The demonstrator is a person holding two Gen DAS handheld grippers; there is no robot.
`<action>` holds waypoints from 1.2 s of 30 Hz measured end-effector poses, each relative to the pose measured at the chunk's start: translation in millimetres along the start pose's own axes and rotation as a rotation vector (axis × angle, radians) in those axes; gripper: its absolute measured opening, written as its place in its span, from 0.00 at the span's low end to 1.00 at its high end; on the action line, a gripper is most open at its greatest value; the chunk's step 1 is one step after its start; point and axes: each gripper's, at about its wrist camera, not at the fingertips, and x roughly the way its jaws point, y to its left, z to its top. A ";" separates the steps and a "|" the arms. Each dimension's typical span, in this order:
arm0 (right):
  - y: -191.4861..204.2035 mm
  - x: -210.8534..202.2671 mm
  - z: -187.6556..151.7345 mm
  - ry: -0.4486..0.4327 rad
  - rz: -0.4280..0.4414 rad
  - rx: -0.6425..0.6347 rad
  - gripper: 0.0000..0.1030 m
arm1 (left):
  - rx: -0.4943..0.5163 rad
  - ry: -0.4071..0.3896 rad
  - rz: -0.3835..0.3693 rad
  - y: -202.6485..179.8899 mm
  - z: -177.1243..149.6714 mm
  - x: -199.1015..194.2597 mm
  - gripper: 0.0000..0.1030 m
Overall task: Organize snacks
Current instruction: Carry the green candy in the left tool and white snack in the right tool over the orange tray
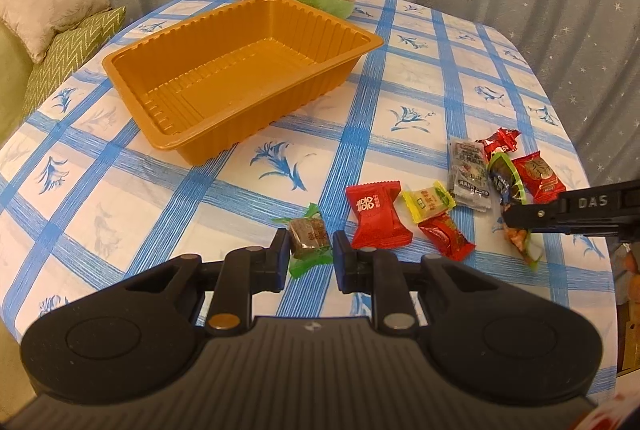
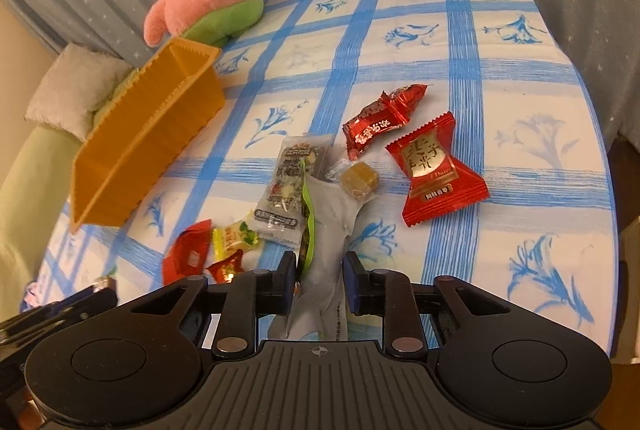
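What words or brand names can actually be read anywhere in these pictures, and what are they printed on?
"DAS": raised letters on the right tongs, seen from the left camera.
"Duia" (uncertain, small): on the big red candy, under gold Chinese characters.
Large red packet: white Chinese characters only, no Latin text.
Grey sachet and yellow candy: print too small and blurred to read.

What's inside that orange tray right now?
Nothing visible: the orange tray shows only its bare ribbed floor. The near wall hides a thin strip of floor in the left wrist view. The snacks lie outside on the tablecloth.
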 end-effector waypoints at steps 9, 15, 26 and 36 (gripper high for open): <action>-7.7 -28.5 -5.2 0.006 0.094 0.121 0.24 | 0.013 -0.006 -0.022 0.0 6.5 -1.2 0.20; 2.2 -37.1 -0.5 -0.020 0.093 0.078 0.24 | 0.028 -0.029 -0.050 -4.5 16.1 -7.8 0.20; 38.9 -24.9 25.4 -0.035 0.116 -0.074 0.24 | 0.030 -0.075 -0.053 0.8 47.0 -11.6 0.20; 87.8 2.3 64.8 -0.042 0.162 -0.220 0.25 | 0.006 -0.126 -0.014 22.0 79.0 -5.7 0.20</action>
